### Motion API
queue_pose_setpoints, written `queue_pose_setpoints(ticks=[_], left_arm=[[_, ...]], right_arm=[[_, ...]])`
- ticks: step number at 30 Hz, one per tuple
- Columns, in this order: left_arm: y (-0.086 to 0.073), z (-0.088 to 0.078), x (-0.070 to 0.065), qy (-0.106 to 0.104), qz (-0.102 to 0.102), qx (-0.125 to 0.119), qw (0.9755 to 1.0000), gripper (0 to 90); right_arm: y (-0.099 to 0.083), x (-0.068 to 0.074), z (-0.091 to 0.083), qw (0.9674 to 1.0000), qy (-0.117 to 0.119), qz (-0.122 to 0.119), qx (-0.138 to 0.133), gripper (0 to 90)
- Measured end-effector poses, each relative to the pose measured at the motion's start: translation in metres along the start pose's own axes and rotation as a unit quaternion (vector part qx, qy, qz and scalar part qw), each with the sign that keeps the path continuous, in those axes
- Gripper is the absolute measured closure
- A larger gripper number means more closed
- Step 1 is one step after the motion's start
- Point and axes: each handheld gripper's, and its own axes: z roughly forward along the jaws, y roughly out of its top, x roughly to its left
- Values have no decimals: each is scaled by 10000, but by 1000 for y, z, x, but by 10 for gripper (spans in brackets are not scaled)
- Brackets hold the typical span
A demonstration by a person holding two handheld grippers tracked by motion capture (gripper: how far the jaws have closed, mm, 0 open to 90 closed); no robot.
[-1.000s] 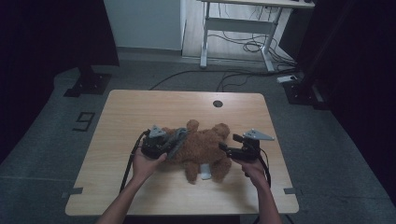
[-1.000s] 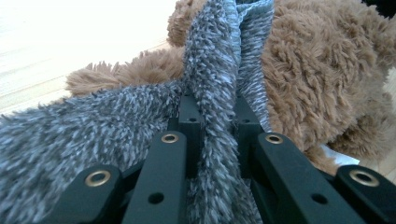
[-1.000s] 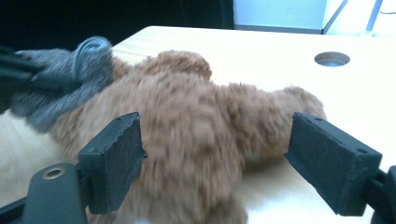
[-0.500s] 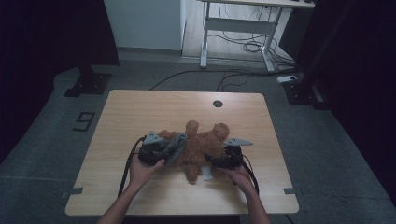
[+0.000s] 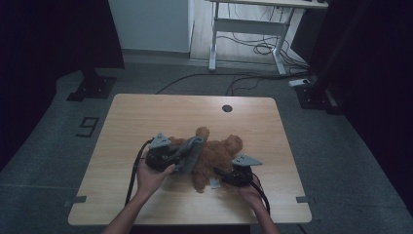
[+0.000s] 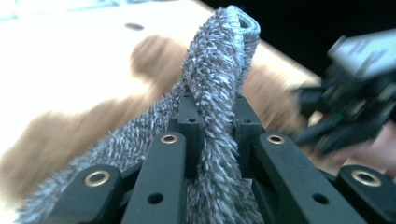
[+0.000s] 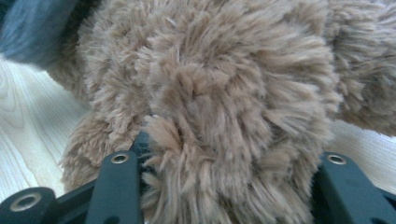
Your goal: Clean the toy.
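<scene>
A brown plush bear (image 5: 221,148) lies on the wooden table (image 5: 146,117), with a grey fuzzy cloth (image 5: 195,145) on its left side. My left gripper (image 5: 187,155) is shut on that cloth; in the left gripper view a fold of the cloth (image 6: 219,56) rises pinched between the jaws of my left gripper (image 6: 212,116). My right gripper (image 5: 219,174) is at the bear's lower right. Its jaws have just been closing, and in the right gripper view the fur of the bear (image 7: 224,93) bulges between both jaws of my right gripper (image 7: 229,186), pressed on each side.
A round cable hole (image 5: 226,108) sits near the table's far edge. Behind the table stand a white desk frame (image 5: 248,29) and floor cables (image 5: 253,48). A dark stand base (image 5: 92,87) is at the far left. The bear's tag (image 5: 214,183) lies on the table.
My right gripper has come left and down from beside the bear onto its lower body, and its jaws have narrowed around the fur. My left gripper has lifted the grey cloth a little.
</scene>
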Motion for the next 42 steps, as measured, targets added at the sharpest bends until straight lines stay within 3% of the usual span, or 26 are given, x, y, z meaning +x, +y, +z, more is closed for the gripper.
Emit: queue_pose_setpoints(ticks=[3,6,9,11,13,15,17,24,26,31,35,39,42], left_arm=[[23,20,-22,-157,195,-24,9997,778],[41,55,-47,-265,392,204,9987,777],[42,89,-58,55,652,633,9958,776],[33,108,-53,42,506,916,9945,775],[26,112,-44,-45,258,824,9963,778],[24,106,-35,-83,90,758,9970,780],[23,98,-29,43,105,723,9973,781],[4,55,11,713,39,571,9958,785],[-3,40,24,802,-97,456,9957,786],[-16,11,48,784,-492,247,9954,785],[-25,-7,57,818,-601,163,9947,784],[-33,-21,68,944,-712,210,9928,782],[-46,-28,74,1018,-784,382,9910,782]], right_arm=[[0,7,0,9998,-163,-142,-2,480],[-2,12,-1,9991,-288,-304,-5,482],[-3,15,-2,9983,-376,-443,6,482],[-4,16,-3,9981,-393,-483,19,482],[-5,16,-3,9977,-425,-528,51,482],[-6,16,-2,9976,-430,-548,47,482],[-5,18,-2,9971,-461,-599,69,482],[-5,19,-2,9969,-505,-595,40,482],[-5,19,-1,9971,-513,-562,42,483],[-5,19,-1,9973,-494,-539,29,482],[-5,21,-1,9970,-504,-582,44,482],[-5,21,-1,9973,-504,-532,65,482],[-5,21,-1,9972,-512,-540,69,484]])
